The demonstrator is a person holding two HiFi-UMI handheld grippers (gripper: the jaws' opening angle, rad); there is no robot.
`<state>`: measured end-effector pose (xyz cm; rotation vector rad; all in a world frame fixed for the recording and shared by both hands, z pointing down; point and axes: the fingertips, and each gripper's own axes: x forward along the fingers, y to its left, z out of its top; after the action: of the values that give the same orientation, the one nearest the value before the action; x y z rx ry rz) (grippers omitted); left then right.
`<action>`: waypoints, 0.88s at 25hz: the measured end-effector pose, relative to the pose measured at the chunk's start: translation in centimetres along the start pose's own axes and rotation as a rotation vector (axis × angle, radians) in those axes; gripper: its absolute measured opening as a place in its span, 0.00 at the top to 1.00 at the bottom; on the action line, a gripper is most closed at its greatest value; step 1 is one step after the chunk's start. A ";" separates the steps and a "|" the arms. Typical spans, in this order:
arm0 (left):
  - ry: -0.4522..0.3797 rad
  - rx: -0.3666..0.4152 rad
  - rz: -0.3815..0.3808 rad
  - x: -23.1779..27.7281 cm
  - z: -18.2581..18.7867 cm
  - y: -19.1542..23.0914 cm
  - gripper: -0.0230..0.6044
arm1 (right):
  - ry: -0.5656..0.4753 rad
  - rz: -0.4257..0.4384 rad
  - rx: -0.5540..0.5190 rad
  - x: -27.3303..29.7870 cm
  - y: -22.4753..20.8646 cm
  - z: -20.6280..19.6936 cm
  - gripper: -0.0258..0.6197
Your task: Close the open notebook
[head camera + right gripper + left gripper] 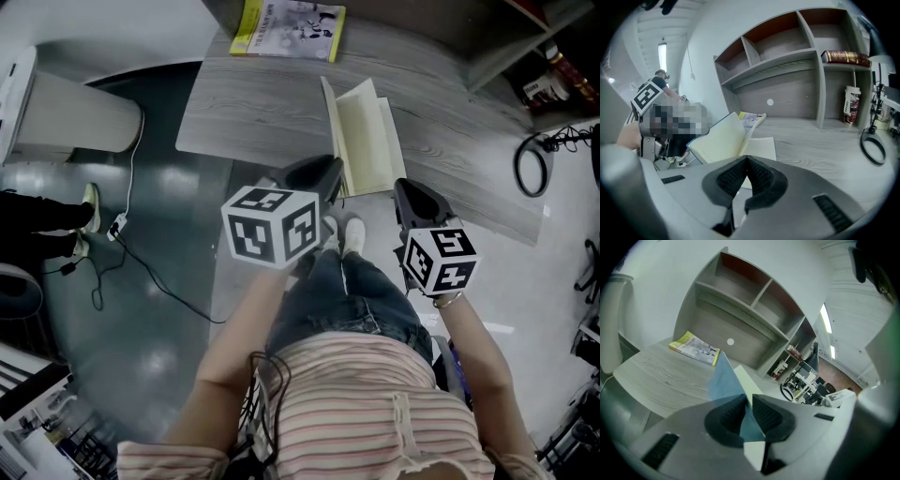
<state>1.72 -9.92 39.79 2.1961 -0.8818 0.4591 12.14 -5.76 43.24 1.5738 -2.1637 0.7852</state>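
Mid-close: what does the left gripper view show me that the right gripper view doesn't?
Only the left gripper view: the left tool shut on the notebook, whose blue outer cover faces the camera.
Only the right gripper view: the right tool shut on nothing, the cream pages of the raised half, and the left tool's marker cube.
Both: the notebook partly open on the desk, the yellow booklet behind it, and the shelf unit.
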 end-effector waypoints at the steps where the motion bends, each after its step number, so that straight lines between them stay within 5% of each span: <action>1: 0.002 0.003 -0.003 0.2 0.0 -0.2 0.88 | -0.001 -0.005 0.003 -0.1 -0.2 -0.1 0.95; 22: 0.093 0.078 -0.077 5.2 -0.2 -3.7 0.88 | 0.002 -0.107 0.082 -2.6 -3.6 -2.0 0.95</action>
<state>7.98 -10.22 40.94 2.2514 -0.7381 0.5616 16.33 -3.44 44.16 1.7124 -2.0503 0.8513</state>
